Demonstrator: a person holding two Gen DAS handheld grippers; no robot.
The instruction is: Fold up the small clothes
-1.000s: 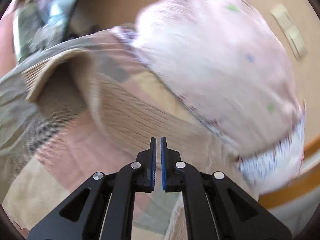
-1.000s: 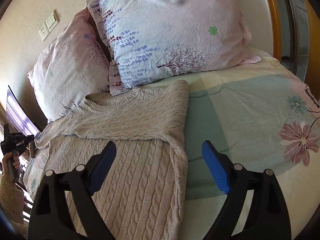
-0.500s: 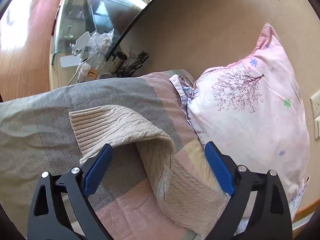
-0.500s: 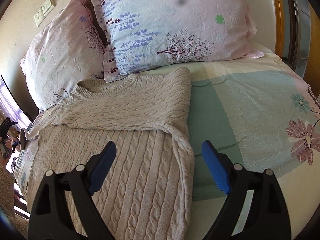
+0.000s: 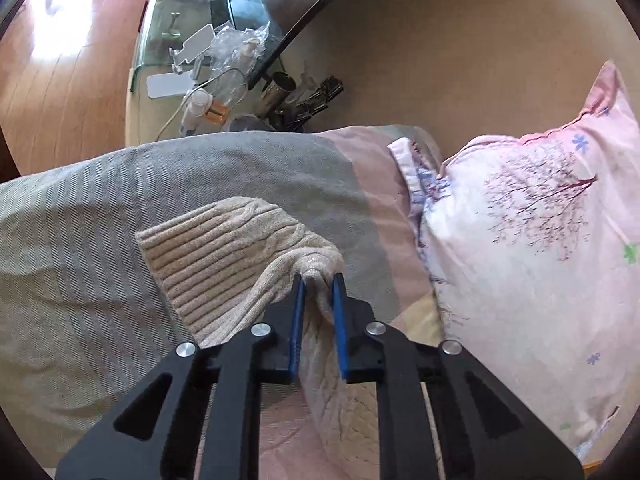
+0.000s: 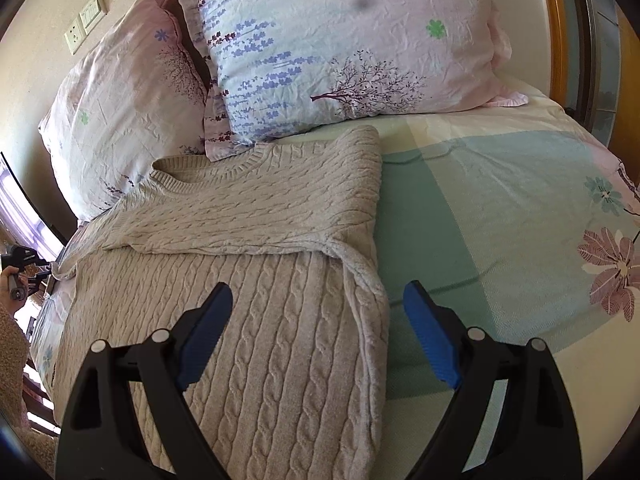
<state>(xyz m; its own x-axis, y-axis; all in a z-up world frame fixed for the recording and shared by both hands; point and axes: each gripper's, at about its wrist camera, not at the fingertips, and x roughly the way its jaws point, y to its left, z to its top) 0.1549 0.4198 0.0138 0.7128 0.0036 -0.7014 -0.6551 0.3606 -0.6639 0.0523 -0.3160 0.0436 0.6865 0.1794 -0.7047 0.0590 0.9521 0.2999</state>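
A beige cable-knit sweater (image 6: 256, 264) lies flat on the bed with its right sleeve folded across the chest. Its left sleeve (image 5: 224, 252) trails over the bed's left edge, ribbed cuff outermost. My left gripper (image 5: 318, 280) is shut on a bunched fold of that sleeve just behind the cuff. My right gripper (image 6: 318, 300) is open and empty, hovering over the sweater's lower right body, near its right edge. The left gripper also shows small at the far left of the right wrist view (image 6: 24, 260).
Two floral pillows (image 6: 340, 48) (image 6: 120, 112) lean on the wall behind the sweater's collar. The patterned bedsheet (image 6: 500, 208) spreads to the right. A glass side table (image 5: 208, 52) with clutter stands beyond the bed's left edge, over a wooden floor.
My left gripper opened over the sleeve half a second ago and has now shut on it near the cuff. My right gripper has moved slightly closer over the sweater, still open.
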